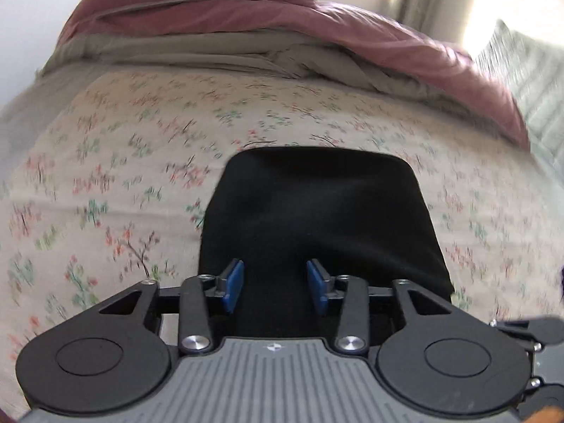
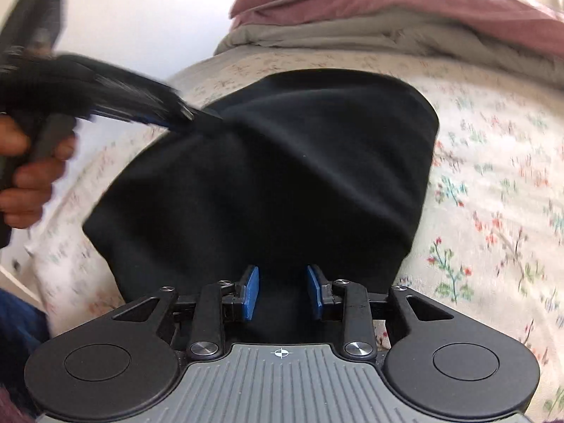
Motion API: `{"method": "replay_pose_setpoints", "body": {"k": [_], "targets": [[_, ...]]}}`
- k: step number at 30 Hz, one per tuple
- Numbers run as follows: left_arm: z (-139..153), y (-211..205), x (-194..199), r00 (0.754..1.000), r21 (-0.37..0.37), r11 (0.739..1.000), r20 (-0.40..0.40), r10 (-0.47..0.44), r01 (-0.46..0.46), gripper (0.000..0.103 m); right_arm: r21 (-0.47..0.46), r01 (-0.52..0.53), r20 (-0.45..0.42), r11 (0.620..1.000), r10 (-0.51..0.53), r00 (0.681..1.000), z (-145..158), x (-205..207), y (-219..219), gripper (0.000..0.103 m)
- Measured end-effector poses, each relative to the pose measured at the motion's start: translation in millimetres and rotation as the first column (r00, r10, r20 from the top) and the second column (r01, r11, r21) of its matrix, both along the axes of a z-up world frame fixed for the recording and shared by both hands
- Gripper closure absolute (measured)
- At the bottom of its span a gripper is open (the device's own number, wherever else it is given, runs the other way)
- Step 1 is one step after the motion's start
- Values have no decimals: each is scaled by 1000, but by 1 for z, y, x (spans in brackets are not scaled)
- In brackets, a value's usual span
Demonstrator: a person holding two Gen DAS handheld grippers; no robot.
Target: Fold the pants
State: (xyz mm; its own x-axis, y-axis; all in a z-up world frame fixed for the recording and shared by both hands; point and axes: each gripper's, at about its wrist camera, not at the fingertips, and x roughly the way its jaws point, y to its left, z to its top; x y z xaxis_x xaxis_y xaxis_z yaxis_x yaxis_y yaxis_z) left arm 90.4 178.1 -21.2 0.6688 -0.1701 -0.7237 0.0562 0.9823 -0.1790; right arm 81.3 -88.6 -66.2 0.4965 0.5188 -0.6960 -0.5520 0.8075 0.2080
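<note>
Hovering apart-jawed, both grippers (left (image 1: pixel 275 287), right (image 2: pixel 282 290)) over black pants (image 1: pixel 317 211).

pants (image 1: pixel 317 211) on bedsheet (image 1: pixel 105 176) | quilt (image 1: pixel 387 46) behind pants | pillow (image 1: pixel 528 77) right of quilt

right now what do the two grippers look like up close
Both match: the left gripper and right gripper have blue pads on black fingers, black linkage arms with silver bolts, two round black discs and a ribbed grey body with a small white crosshair mark. The left one's grey handle shows in the person's hand. No cables visible.
</note>
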Motion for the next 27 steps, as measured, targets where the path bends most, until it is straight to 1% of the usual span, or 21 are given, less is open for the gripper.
{"method": "replay_pose_setpoints", "body": {"k": [2,3,4,6,7,10,12,14,15,17,19,20,22,23,25,26,27], "targets": [[-2,16,2,1000,-84,996,-26,16,-18,26,9,7,-11,1000,-7,1000,0,-1,-1,72],[-2,21,1,999,-112,993,-31,22,-25,26,20,5,-21,1000,-4,1000,-1,1,-5,72],[-4,24,1,999,-128,991,-27,25,-28,25,31,-1,-37,1000,2,999,0,4,-7,72],[-5,24,-3,1000,-137,990,-12,25,-27,25,58,-15,-75,998,19,997,13,12,-13,72],[-5,25,-3,1000,-142,989,-12,29,-30,25,85,-1,-73,996,7,997,21,16,-19,72],[-4,22,-2,1000,-148,989,-14,27,-28,25,163,69,22,984,-74,997,33,26,-36,71],[-4,24,-4,1000,-167,986,-16,22,-24,25,170,87,28,982,-93,995,29,42,-35,71],[-6,25,-3,1000,-185,983,-23,17,-21,25,128,119,-35,985,-115,993,9,65,-27,76],[-7,25,-3,1000,-183,983,-22,17,-20,25,122,120,-49,985,-115,992,-3,74,-23,76],[-6,25,-4,1000,-186,982,-21,16,-20,24,140,106,-1,984,-107,994,-12,77,-21,77],[-6,26,-3,1000,-199,980,-27,14,-19,24,131,133,-14,982,-133,991,-9,78,-17,77],[-6,28,-3,999,-211,977,-30,15,-21,24,111,140,-6,984,-140,990,-7,75,-15,76],[-5,34,-2,999,-249,968,-33,22,-30,24,76,134,14,988,-135,991,-1,68,-10,73],[-5,37,-3,999,-267,963,-33,28,-35,23,80,132,9,988,-133,991,0,66,-12,72],[-3,41,-4,999,-282,958,-29,43,-50,21,122,144,-28,982,-142,990,5,68,-21,68],[-2,43,-6,998,-279,959,-25,54,-59,14,148,160,-46,976,-155,987,6,69,-28,64],[-1,44,-6,997,-262,962,-24,74,-78,7,173,181,-61,968,-173,983,8,69,-35,57]]}}
